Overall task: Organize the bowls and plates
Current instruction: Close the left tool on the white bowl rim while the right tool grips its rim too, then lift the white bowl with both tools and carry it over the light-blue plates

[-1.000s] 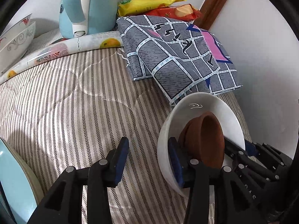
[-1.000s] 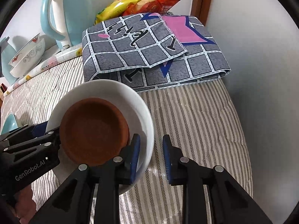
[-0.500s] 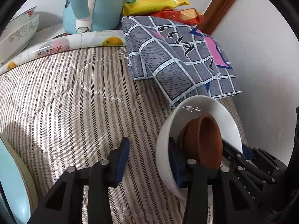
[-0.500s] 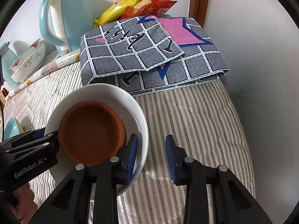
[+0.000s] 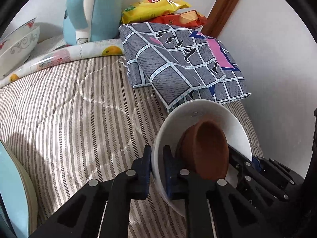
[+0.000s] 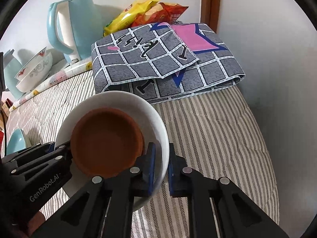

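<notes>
A white bowl (image 5: 208, 111) holds a smaller brown clay bowl (image 5: 210, 148) inside it. Both are tilted and held above the striped cloth. My left gripper (image 5: 157, 156) is shut on the white bowl's left rim. My right gripper (image 6: 161, 158) is shut on the white bowl's (image 6: 126, 99) right rim, with the brown bowl (image 6: 107, 140) just left of its inner finger. Two stacked patterned white bowls (image 5: 15, 45) stand far left, and they also show in the right wrist view (image 6: 33, 73).
A folded grey checked cloth (image 5: 178, 65) lies just beyond the held bowls. A light blue kettle (image 5: 91, 10) and snack packets (image 5: 158, 8) stand at the back. A light blue plate (image 5: 11, 194) edge is at the near left. The white wall (image 6: 277, 59) is close on the right.
My left gripper has closed onto the white bowl's left rim; it stood open around it before. The bowls have tilted a little. My right gripper keeps its hold.
</notes>
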The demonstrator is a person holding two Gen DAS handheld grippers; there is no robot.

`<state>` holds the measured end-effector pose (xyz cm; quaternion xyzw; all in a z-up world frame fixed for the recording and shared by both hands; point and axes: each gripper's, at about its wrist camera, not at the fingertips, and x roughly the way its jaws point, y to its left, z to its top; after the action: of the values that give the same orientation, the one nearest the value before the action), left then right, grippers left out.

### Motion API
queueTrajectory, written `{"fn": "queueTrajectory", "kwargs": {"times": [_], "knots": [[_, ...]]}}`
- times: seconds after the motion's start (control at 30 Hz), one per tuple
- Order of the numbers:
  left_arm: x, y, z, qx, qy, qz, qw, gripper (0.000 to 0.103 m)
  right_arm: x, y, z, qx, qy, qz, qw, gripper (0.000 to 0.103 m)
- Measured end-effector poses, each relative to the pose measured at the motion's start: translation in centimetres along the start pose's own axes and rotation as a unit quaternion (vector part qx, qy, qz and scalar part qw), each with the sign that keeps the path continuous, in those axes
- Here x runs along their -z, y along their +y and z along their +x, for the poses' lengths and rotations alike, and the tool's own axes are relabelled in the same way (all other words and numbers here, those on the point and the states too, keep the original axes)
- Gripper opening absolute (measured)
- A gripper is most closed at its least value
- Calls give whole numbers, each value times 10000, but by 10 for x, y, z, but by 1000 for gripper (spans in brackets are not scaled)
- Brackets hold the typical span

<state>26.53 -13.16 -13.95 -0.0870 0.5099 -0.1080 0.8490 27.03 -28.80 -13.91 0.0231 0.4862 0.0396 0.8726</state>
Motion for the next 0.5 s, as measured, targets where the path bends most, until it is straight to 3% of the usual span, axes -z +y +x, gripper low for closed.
{"fn": "queueTrajectory", "kwargs": {"times": [0.5], "knots": [[24,6,-23,-40,10,-69,10000,12,19,3,-14,-175,1,271,9995,9]]}}
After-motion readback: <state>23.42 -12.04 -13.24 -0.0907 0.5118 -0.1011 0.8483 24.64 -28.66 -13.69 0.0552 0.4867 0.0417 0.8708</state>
